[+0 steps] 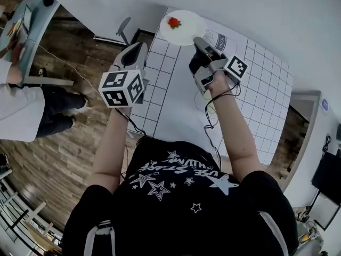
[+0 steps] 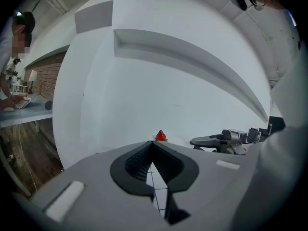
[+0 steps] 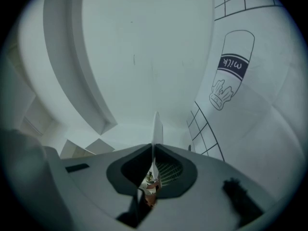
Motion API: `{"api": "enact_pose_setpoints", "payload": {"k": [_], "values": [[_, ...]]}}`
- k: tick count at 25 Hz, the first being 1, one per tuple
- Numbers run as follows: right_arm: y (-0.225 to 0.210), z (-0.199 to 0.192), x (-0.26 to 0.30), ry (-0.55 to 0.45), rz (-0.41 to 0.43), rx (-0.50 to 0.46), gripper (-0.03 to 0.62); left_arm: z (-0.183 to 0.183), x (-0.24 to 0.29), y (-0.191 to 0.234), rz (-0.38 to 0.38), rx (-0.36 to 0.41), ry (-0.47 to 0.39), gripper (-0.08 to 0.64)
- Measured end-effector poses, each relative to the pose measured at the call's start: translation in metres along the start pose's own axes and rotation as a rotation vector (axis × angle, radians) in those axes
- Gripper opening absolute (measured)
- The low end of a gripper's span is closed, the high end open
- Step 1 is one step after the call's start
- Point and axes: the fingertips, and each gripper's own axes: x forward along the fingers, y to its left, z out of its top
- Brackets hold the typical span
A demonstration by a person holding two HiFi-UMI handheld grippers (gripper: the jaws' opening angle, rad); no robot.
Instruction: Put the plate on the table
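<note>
A white plate (image 1: 183, 28) carrying a red strawberry (image 1: 173, 22) sits at the far end of the white gridded table (image 1: 256, 89). My right gripper (image 1: 199, 41) is shut on the plate's near rim. In the right gripper view the plate (image 3: 157, 126) shows edge-on as a thin blade between the closed jaws of my right gripper (image 3: 154, 147). Whether the plate touches the table I cannot tell. My left gripper (image 1: 137, 51) hovers at the table's left edge, shut with nothing in it (image 2: 153, 143). Past its tips I see the strawberry (image 2: 160, 135).
A milk carton drawing (image 1: 216, 39) is printed on the cloth beside the plate. A person (image 1: 21, 105) stands at the left by a blue table (image 1: 29, 15). A grey chair (image 1: 123, 28) stands beyond the table's left corner, against a white wall.
</note>
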Motion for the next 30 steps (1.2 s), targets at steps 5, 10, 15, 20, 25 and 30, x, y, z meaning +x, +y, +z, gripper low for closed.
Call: {"api": "enact_pose_setpoints", "payload": {"k": [5,10,15,20,25,30], "values": [[-0.024,0.006,0.016,-0.022,-0.005,0.018,0.021,-0.007,0.019,0.014,-0.006,-0.003,-0.001,0.009],[-0.036,0.01,0.029,-0.024,-0.006,0.044,0.021,0.001,0.036,0.015,-0.012,0.03,-0.008,0.009],[-0.023,-0.009,0.009,-0.046,-0.023,0.1,0.021,0.013,0.005,-0.009,-0.022,0.107,0.069,0.009],[-0.004,-0.003,0.002,-0.051,-0.009,0.12,0.021,0.034,-0.013,-0.025,0.006,0.129,0.073,0.009],[0.007,-0.005,-0.005,-0.027,0.011,0.127,0.021,0.043,-0.03,-0.04,0.043,0.145,0.07,0.009],[0.007,0.0,-0.015,-0.019,0.002,0.118,0.02,0.046,-0.034,-0.059,0.051,0.154,0.066,0.009]]}}
